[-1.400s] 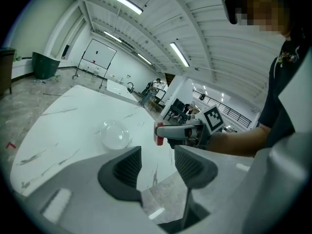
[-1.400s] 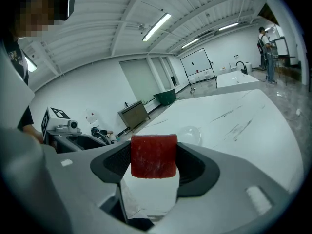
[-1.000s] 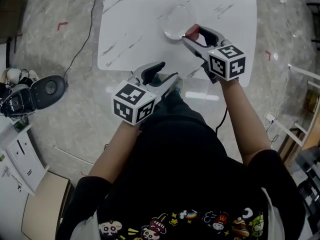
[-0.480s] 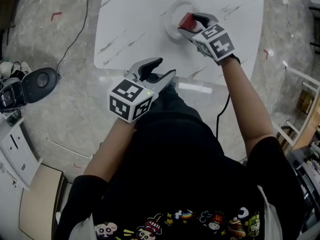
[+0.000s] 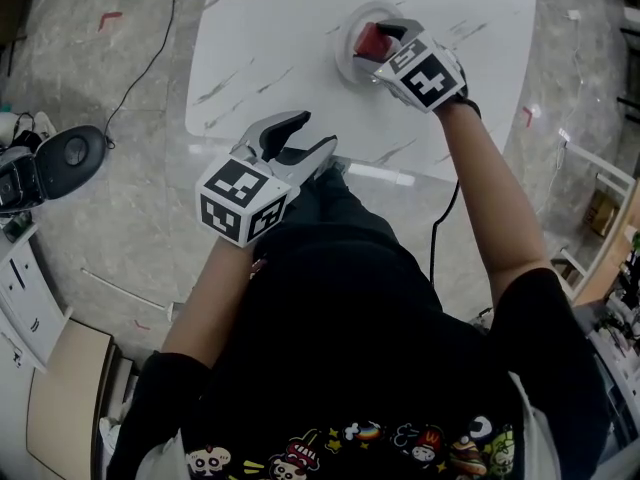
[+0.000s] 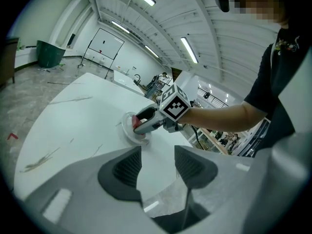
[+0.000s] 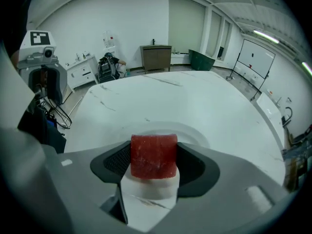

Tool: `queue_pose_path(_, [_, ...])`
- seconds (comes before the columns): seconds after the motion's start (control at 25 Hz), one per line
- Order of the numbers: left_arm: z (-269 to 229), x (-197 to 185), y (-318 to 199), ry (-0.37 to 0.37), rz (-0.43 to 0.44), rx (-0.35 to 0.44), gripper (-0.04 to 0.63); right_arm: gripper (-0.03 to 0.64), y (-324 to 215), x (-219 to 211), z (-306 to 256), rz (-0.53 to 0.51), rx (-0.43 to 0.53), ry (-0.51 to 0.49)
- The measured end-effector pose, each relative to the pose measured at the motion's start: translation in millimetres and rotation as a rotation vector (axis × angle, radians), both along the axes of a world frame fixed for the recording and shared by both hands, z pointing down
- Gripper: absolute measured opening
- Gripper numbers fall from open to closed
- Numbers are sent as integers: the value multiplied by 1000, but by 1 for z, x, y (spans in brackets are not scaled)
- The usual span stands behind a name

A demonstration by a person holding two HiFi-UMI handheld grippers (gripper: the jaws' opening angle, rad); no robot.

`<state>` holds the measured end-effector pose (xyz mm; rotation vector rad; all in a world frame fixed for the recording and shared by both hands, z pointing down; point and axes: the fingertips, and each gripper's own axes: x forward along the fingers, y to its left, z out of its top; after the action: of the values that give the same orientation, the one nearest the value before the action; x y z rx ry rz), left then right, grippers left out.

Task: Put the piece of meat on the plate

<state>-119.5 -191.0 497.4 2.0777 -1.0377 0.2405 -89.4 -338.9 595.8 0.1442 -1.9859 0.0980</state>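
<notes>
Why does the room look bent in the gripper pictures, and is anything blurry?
Both gripper views: wide-angle lens bows straight lines, corners go black. Right gripper view: the red block of meat is sharp. Head view: the glossy grey floor mirrors a light.

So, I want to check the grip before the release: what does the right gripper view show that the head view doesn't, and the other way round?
Only the right gripper view shows the right gripper from the inside, with both jaws pressed on the sides of the piece of meat and the plate rim just beyond.

Only the head view shows the person's forearms and the floor around the table.

Both show the meat, the plate, the table and the left gripper.
</notes>
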Motion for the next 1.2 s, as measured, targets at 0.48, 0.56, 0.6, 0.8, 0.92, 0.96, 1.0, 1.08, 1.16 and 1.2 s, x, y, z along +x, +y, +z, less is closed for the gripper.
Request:
queue_pose_path(0.48, [-2, 7, 2, 0, 25, 10, 328, 308, 6, -2, 10, -104, 5, 85])
queue_pose_path(0.56, [-1, 6, 2, 4, 25, 8, 328, 310, 5, -3, 9, -102, 5, 77])
queue_pose_path(0.6, [-1, 6, 3, 6, 26, 7, 328, 310, 5, -4, 9, -101, 5, 75])
queue_pose_path(0.8, [1, 6, 4, 0, 31, 3, 328, 313, 5, -3, 9, -101, 14, 69])
queue_pose_path(0.92, [3, 4, 4, -3, 31, 1, 328, 314, 4, -3, 10, -86, 16, 55])
queue_pose_path(0.96, [3, 3, 4, -5, 32, 1, 328, 316, 4, -2, 10, -79, 15, 50])
queue_pose_path(1.0, [2, 2, 4, -6, 33, 0, 328, 316, 4, -2, 10, -72, 14, 46])
queue_pose_path(1.08, [2, 0, 4, -9, 35, 1, 328, 318, 4, -3, 9, -58, 9, 38])
queue_pose_path(1.16, [1, -1, 4, -10, 40, 4, 328, 328, 5, -3, 8, -45, 2, 34])
queue_pose_path(1.2, [1, -1, 4, -10, 43, 5, 328, 333, 5, -3, 8, -39, -1, 31])
